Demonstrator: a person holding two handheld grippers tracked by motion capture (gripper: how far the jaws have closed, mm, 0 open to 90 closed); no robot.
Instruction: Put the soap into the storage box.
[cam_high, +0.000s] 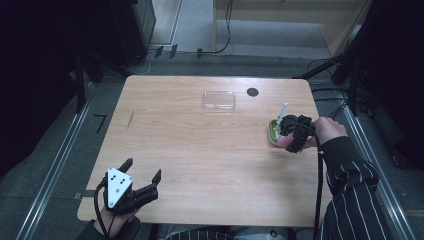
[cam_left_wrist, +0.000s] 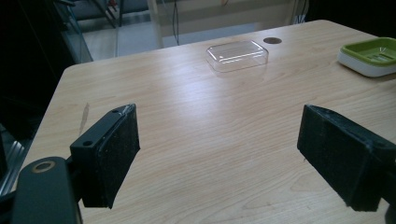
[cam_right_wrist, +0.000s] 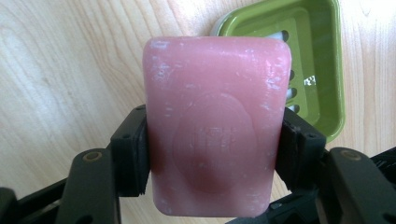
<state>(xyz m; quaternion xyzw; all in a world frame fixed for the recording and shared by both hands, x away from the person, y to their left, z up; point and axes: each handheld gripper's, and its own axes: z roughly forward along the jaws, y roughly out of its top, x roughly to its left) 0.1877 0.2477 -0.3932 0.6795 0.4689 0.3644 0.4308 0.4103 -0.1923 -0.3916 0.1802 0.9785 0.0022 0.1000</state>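
Wooden counter (cam_high: 200, 150) carries a clear plastic box (cam_high: 219, 100) toward its far edge. Left tool (cam_high: 141, 179), near corner, stands released and empty. Right tool (cam_right_wrist: 215, 154) is clenched on a pink soap bar (cam_right_wrist: 215, 126), just above a green soap dish (cam_right_wrist: 322, 56).

My two grippers: one idle and wide, one clamped.

My left gripper (cam_high: 142, 170) sits low near my body, jaws spread wide with nothing between them, my left hand (cam_high: 117, 222) wrapped around its base. My right gripper (cam_high: 289, 136) is reached farther forward, pointing down and left, its jaws pressed against both sides of a pink soap bar (cam_right_wrist: 215, 126); my right hand (cam_high: 327, 131) and striped sleeve (cam_high: 350, 190) trail behind it.
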